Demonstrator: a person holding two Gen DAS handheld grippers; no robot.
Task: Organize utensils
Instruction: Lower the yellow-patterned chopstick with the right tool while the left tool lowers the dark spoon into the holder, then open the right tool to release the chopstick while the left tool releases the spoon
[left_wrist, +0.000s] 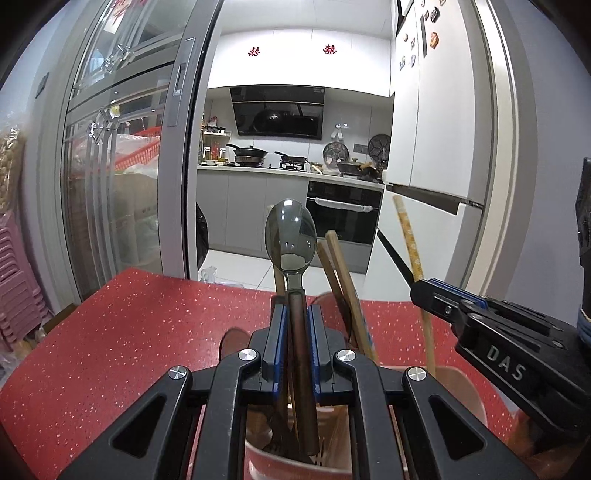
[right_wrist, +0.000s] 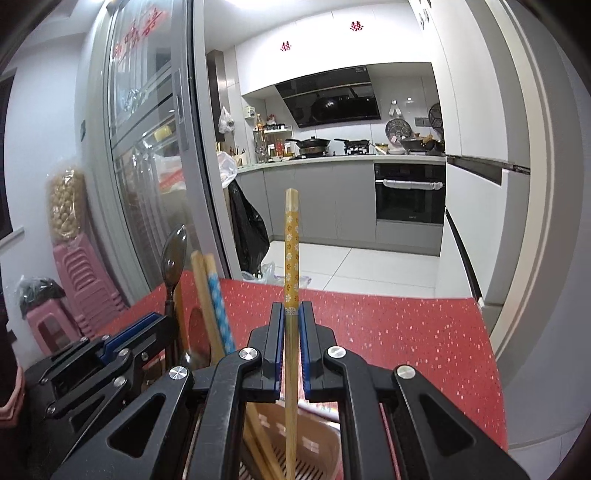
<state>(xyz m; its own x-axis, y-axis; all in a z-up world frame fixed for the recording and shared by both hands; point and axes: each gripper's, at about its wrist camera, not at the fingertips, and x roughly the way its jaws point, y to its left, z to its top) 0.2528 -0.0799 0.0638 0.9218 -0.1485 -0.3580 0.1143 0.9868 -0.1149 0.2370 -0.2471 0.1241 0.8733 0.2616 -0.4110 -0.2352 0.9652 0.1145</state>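
Room: kitchen doorway ahead, with a sliding glass door (left_wrist: 122, 184) on the left and a white fridge (left_wrist: 436, 129) on the right.
Surface: red speckled table (left_wrist: 129, 325); its far edge runs just ahead of both grippers, white floor tiles beyond it.
Open room: bare tabletop lies wide to the left in the left wrist view and to the right in the right wrist view.
Left gripper (left_wrist: 295, 314): blue pads pinch a spoon (left_wrist: 291, 236) by its brown handle, its shiny oval bowl pointing up.
Right gripper (right_wrist: 291, 317): pads pressed onto one chopstick (right_wrist: 291, 243), thin bamboo with a yellow flowered upper part, standing upright.
Holder: pink round cup (left_wrist: 458, 391) with slotted walls on the table under both grippers; the lower ends of spoon and chopstick reach down into it.
Other utensils (right_wrist: 210, 295): two more sticks lean in the cup, one plain wood, one blue checked.
Count: two grippers, one spoon, one held chopstick, one cup.
Background: stack of pink plastic stools (right_wrist: 85, 284) by the left wall.
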